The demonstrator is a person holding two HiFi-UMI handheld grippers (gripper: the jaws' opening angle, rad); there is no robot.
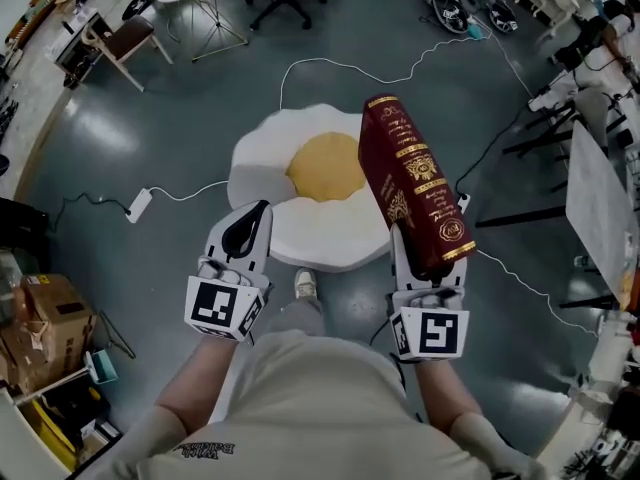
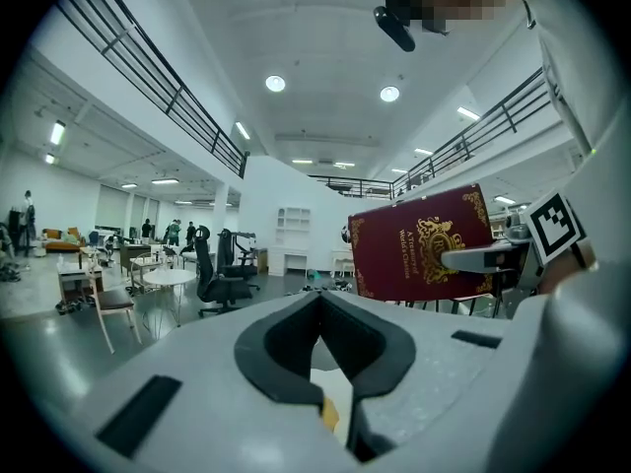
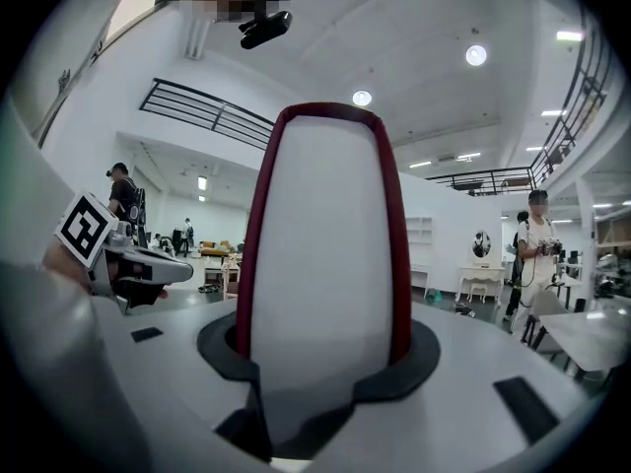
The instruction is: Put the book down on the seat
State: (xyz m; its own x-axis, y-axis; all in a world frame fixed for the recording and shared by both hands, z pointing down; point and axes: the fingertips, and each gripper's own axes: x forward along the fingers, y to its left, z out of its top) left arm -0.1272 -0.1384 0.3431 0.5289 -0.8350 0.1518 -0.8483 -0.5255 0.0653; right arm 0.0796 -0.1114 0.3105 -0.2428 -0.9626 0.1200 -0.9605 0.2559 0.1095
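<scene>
**Head view:** The right gripper (image 1: 420,263) has its fingers clamped on the lower end of a thick maroon book (image 1: 413,183). The gold-lettered spine faces up, and the far end leans away from the person. The book sits over the right edge of the seat (image 1: 300,223), a white, fried-egg-shaped cushion with a yellow centre that stands on the grey floor (image 1: 150,148). The left gripper (image 1: 255,223) hovers at the seat's near left edge with its fingers clenched together on nothing. A white cable (image 1: 190,194) runs across the floor to a power strip (image 1: 139,205). At the lower left stands a cardboard box (image 1: 50,313), and what it holds cannot be made out.

**Left gripper view:** The dark fingers (image 2: 281,348) meet at their tips with nothing held. A sliver of the white and yellow seat shows through the gap lower down. To the right the book (image 2: 419,244) is held up in the air, front cover towards this camera, with one finger of the right gripper lying across it. An office chair (image 2: 212,274) and a round white worktop (image 2: 168,279) stand in the hall behind.

**Right gripper view:** The book (image 3: 320,254) fills the space between the fingers (image 3: 409,358). Its pale page edge faces the camera, and the pads press on the maroon covers on either side. A person (image 3: 537,239) stands at the right.
</scene>
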